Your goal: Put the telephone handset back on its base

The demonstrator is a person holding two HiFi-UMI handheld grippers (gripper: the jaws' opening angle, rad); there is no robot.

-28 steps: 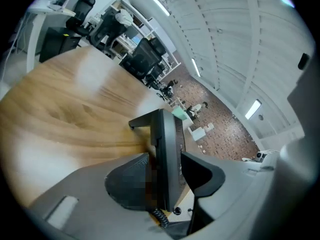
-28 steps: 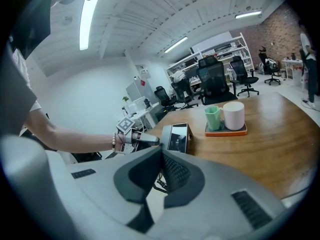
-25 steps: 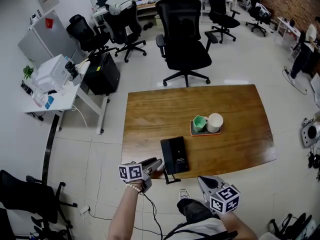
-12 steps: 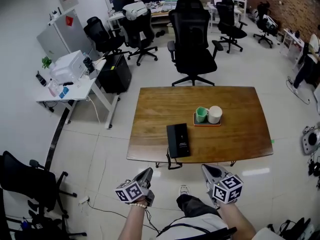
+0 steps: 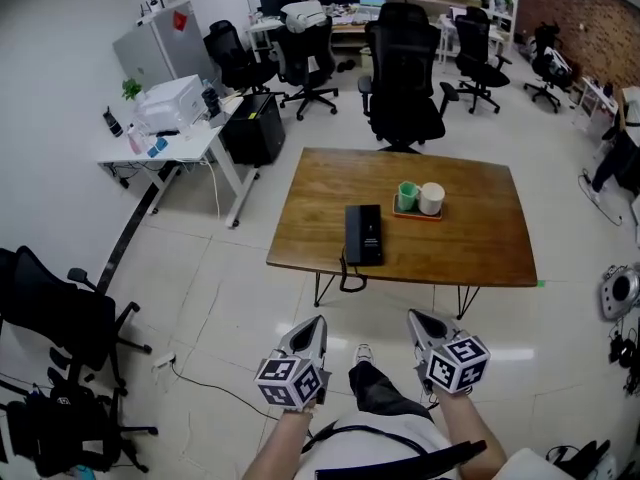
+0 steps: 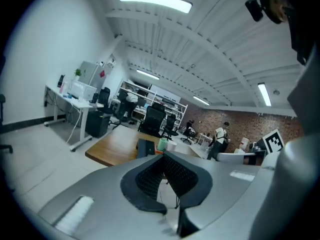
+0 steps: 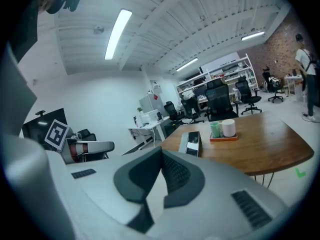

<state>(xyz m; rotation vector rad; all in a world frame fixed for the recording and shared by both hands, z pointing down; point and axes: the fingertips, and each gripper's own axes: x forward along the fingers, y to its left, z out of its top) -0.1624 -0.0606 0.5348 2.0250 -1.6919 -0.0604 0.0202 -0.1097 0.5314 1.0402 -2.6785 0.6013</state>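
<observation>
Both grippers hang low and close to the person's body, at 6 o'clock in the head view, over the pale tiled floor [image 5: 215, 308]. The left gripper [image 5: 316, 321] has its jaws closed, pads meeting, and nothing sits between them. Same deal with the right gripper [image 5: 414, 317]: its own view shows the pads pressed together with nothing in them. The two sit side by side, a little apart, both pointing toward 12 o'clock.

The telephone [image 5: 363, 234] is nowhere near them. It lies on the wooden worktop [image 5: 470, 238], well apart from the grippers at 12 o'clock, close to the worktop's near edge and on its left half. It's a flat black block, and at this size I can't tell its parts apart. A dark cord [image 5: 349, 274] loops down off the near edge right below it.

At about 1 o'clock from the telephone there's an orange tray [image 5: 417, 213] with a green cup [image 5: 407, 196] and a white cup [image 5: 431, 199] standing on it, touching or nearly so.

Past the worktop at 12 o'clock is a big black office chair [image 5: 404, 88]. A white desk [image 5: 185, 143] with clutter on it sits off at 10 o'clock. The right gripper view also catches the telephone and both cups, straight beyond the closed jaws.
</observation>
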